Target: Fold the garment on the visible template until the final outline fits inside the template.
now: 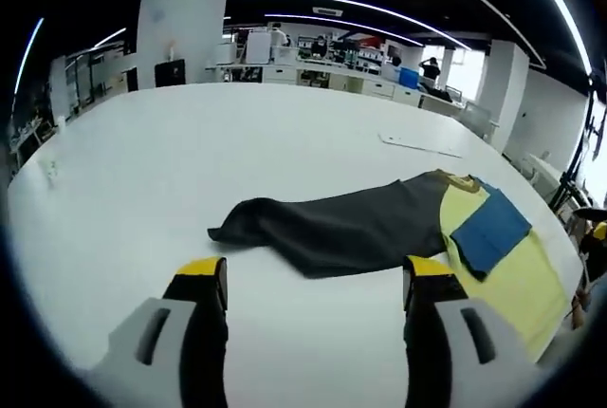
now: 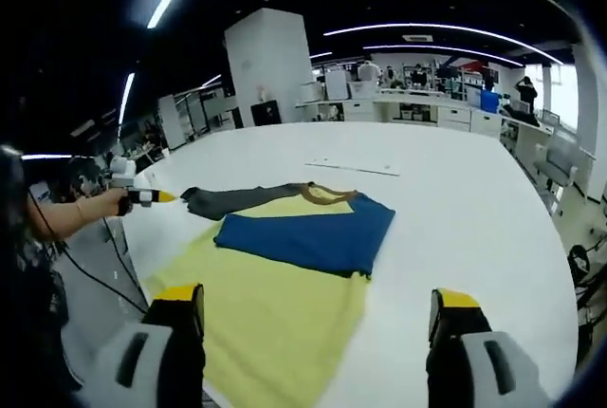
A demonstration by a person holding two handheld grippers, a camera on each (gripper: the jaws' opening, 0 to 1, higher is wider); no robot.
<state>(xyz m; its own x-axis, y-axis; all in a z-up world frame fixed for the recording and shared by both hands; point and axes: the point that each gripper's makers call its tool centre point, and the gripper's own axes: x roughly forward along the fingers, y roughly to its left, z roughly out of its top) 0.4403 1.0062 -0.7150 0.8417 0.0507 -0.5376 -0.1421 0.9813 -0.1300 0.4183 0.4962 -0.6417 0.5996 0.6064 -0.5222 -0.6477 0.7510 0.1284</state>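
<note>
While my left gripper [image 1: 315, 280] hangs over the white table [image 1: 190, 161] with its jaws spread wide and nothing between them, I see the garment [image 1: 379, 228] just ahead of it: a dark grey sleeve reaching left, the blue folded part and yellow body off to its right. From my right gripper [image 2: 315, 308], equally wide and empty, the yellow cloth lies under and ahead of the jaws, blue fold beyond. At far left, a person's hand [image 2: 102, 204] holds the other gripper near the sleeve tip.
</note>
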